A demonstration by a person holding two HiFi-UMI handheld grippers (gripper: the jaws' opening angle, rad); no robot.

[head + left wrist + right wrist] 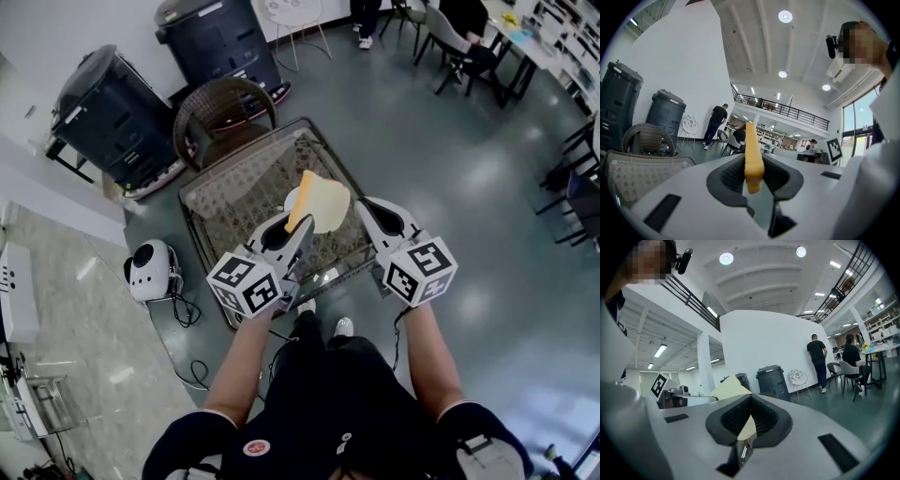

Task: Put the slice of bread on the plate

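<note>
In the head view both grippers are held out over a low wicker table. My left gripper is shut on an orange-yellow slice of bread, which stands upright and edge-on. From the left gripper view the bread rises between the dark pads. My right gripper is shut on the rim of a pale cream plate, which tilts up beside the bread. In the right gripper view the plate runs up and left from the jaws of the right gripper.
A wicker chair stands behind the table, with two dark bins along the wall. A small white appliance and cables lie on the floor at left. People, chairs and desks are at the far right.
</note>
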